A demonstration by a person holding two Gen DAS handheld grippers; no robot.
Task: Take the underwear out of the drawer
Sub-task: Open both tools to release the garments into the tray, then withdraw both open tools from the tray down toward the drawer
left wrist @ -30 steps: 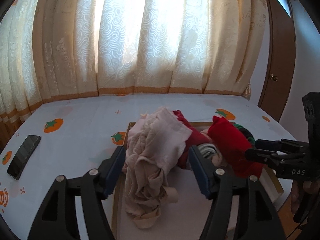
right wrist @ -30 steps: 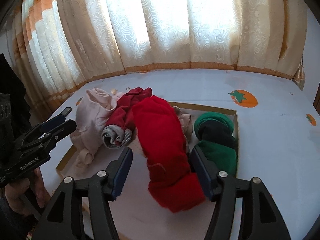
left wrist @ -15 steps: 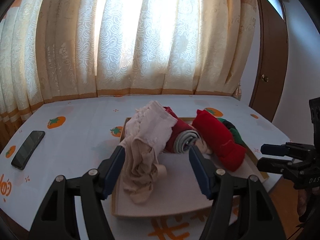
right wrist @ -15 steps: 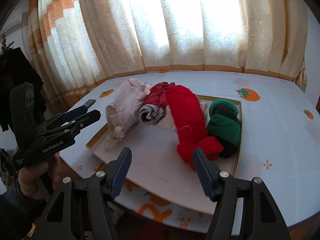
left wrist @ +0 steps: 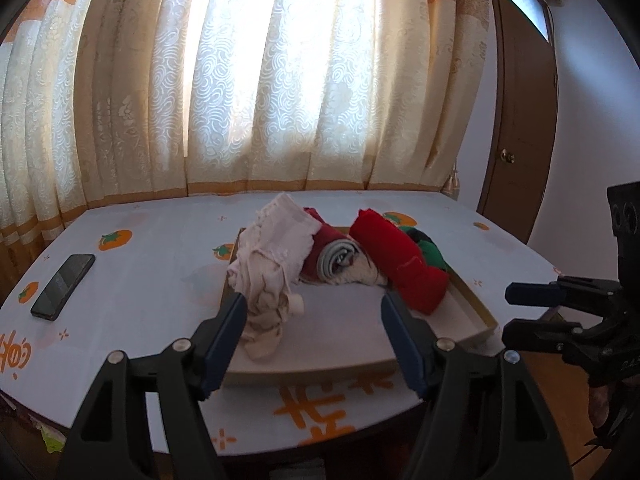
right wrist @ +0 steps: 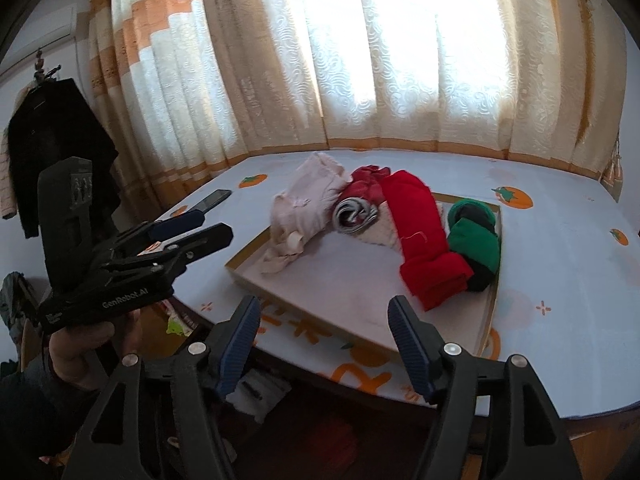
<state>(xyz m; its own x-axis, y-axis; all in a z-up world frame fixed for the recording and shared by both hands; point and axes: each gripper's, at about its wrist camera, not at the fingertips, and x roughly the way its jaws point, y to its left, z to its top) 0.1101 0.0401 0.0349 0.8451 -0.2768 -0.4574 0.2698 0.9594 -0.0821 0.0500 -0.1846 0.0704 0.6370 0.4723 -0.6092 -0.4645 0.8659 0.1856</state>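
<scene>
Both grippers hang short of the tabletop (left wrist: pixel 152 280) with nothing between their fingers: the left gripper (left wrist: pixel 314 338) is spreading and so is the right gripper (right wrist: pixel 324 338), each aimed down at the shallow drawer (right wrist: pixel 490 312) that lies on the cloth. The underwear is not out yet; a pale pink piece (left wrist: pixel 272 264) slumps over the drawer's left rim, a red roll (right wrist: pixel 424 240) lies along its middle, a dark red and grey bundle (right wrist: pixel 358 208) sits between the two, and a green and black bundle (right wrist: pixel 476 240) is tucked against the right wall. The likeliest trouble, as I judge it, is a pinch that takes more than one piece, since the garments lean on each other and soft cloth drags its neighbour along. A grip on a loose edge of the pink piece could let it unfold and trail, catching the rim and shifting the light drawer, whose near end already sits close to the tabletop's front edge. The two grippers also work close together over a small area, so they could knock one another. The phone (left wrist: pixel 62 286) lies well to the left and looks safe unless a garment is swung wide.
</scene>
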